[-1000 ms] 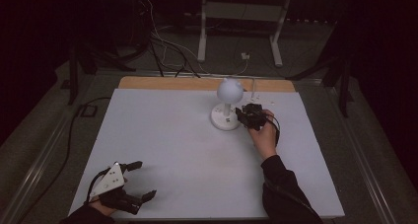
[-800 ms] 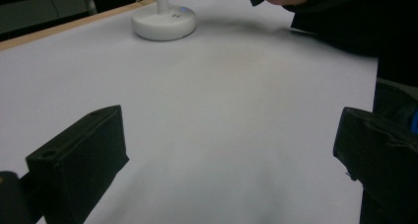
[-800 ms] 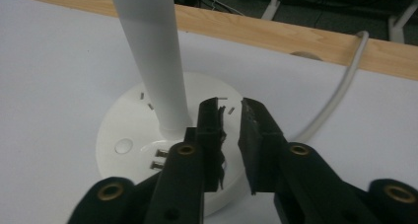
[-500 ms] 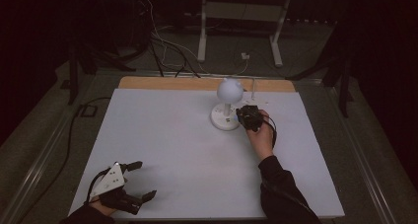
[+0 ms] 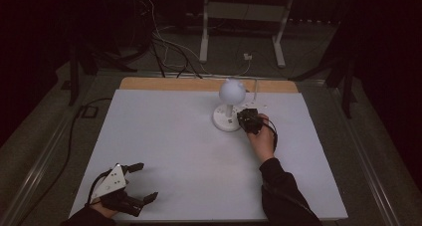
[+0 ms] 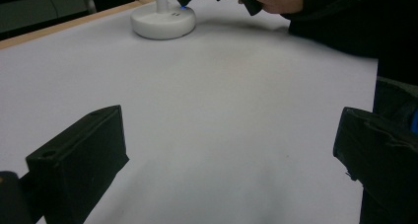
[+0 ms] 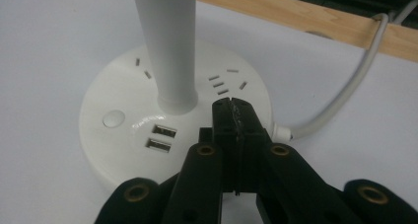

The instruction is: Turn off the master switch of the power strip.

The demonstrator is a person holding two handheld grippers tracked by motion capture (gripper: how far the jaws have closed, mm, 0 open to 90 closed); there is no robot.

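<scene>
A white desk lamp with a round head (image 5: 232,89) stands on its disc base (image 5: 225,121) at the far middle of the table. The base (image 7: 123,130) has a round button (image 7: 114,119), two USB ports (image 7: 160,137) and socket slots. My right gripper (image 7: 235,110) is shut with nothing between its jaws. Its closed tips rest over the base just right of the stem (image 7: 167,41). From above, the right gripper (image 5: 247,120) sits at the base's right side. My left gripper (image 5: 148,181) stands open near the front left corner, holding nothing, and faces the lamp base (image 6: 162,24).
The lamp's white cable (image 7: 345,91) runs off the base toward the wooden back edge (image 5: 169,84). A white sheet (image 5: 174,136) covers the table. Behind the table, cables and a metal stand (image 5: 204,37) sit on the dark floor.
The right hand has edged slightly toward the lamp base. The left gripper has stayed where it was.
</scene>
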